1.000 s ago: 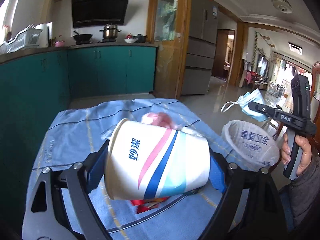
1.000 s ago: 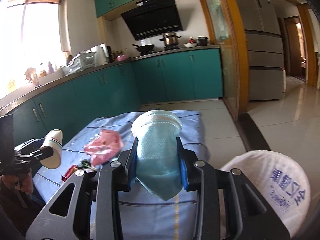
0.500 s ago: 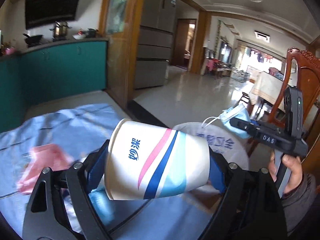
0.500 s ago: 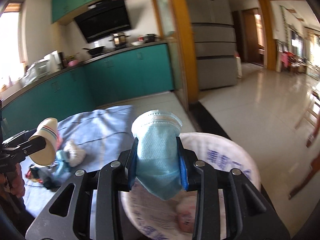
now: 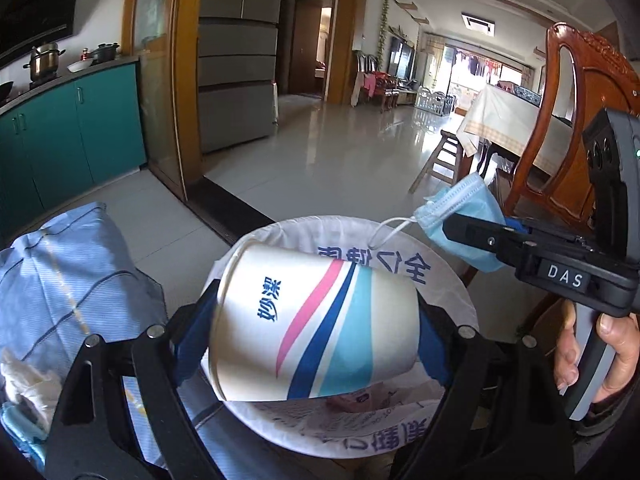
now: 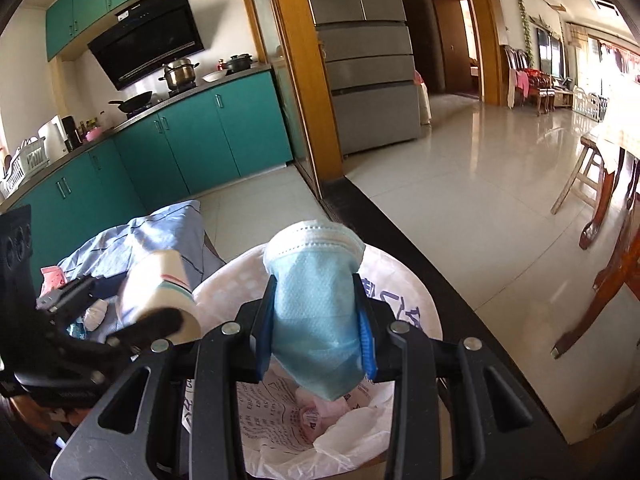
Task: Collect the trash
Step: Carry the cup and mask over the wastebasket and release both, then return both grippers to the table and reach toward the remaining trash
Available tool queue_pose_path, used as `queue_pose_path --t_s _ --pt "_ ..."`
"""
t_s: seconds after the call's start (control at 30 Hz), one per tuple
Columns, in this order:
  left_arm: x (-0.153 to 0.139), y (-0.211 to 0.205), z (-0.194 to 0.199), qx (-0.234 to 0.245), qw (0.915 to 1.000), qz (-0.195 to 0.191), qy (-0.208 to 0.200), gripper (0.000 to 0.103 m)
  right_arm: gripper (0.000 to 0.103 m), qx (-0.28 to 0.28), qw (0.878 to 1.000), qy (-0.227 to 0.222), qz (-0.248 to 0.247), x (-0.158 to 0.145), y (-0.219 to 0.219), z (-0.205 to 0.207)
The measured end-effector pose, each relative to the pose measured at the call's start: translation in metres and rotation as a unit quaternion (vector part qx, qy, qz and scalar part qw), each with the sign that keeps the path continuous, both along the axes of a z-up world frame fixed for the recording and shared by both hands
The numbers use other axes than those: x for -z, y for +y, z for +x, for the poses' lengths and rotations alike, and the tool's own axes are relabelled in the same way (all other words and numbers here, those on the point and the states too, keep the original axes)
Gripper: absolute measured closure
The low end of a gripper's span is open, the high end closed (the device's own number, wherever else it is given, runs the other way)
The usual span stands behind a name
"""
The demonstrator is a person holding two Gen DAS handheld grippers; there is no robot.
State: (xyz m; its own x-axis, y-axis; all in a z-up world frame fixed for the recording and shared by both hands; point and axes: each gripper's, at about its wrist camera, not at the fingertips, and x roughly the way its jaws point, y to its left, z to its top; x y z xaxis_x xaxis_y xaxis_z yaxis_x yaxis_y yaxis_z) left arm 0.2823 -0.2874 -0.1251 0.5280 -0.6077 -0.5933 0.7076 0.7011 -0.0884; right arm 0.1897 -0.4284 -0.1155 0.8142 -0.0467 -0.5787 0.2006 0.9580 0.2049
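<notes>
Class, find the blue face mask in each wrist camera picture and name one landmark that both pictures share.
Left wrist view: the face mask is at right of centre, pinched in the right gripper, above the bin's far rim.
Right wrist view: the face mask fills the lower centre, between that gripper's fingers, over the bin.
Shared landmark: the white-lined trash bin.

Cup (image 5: 316, 320) and mask (image 6: 316, 312) now over bin (image 5: 452, 276)

The cup (image 5: 316, 324) is smooth printed paper, the mask (image 6: 316, 312) soft, finely textured blue fabric. A thin, crinkly white plastic bag (image 6: 348, 440) lines the bin. The floor (image 5: 340, 160) is glossy tile, the chair (image 5: 576, 128) polished wood, and striped cloth (image 5: 68, 280) covers the bench.
</notes>
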Motion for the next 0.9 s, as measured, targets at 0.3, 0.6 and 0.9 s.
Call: queue_pose_path --t_s 0.3,0.6,0.9 --pt "-0.008 0.016 -0.008 -0.017 0.9997 0.006 -0.015 0.008 0.068 -0.01 1.0 0.001 0.002 -0.003 0.008 0.008" --pt "-0.038 0.061 -0.026 -0.067 0.996 -0.006 -0.06 0.007 0.048 -0.018 1.0 -0.002 -0.007 -0.005 0.021 0.012" --pt "-0.048 0.116 -0.04 -0.138 0.984 0.03 -0.109 0.006 0.024 -0.025 1.0 -0.018 -0.005 -0.013 0.039 0.017"
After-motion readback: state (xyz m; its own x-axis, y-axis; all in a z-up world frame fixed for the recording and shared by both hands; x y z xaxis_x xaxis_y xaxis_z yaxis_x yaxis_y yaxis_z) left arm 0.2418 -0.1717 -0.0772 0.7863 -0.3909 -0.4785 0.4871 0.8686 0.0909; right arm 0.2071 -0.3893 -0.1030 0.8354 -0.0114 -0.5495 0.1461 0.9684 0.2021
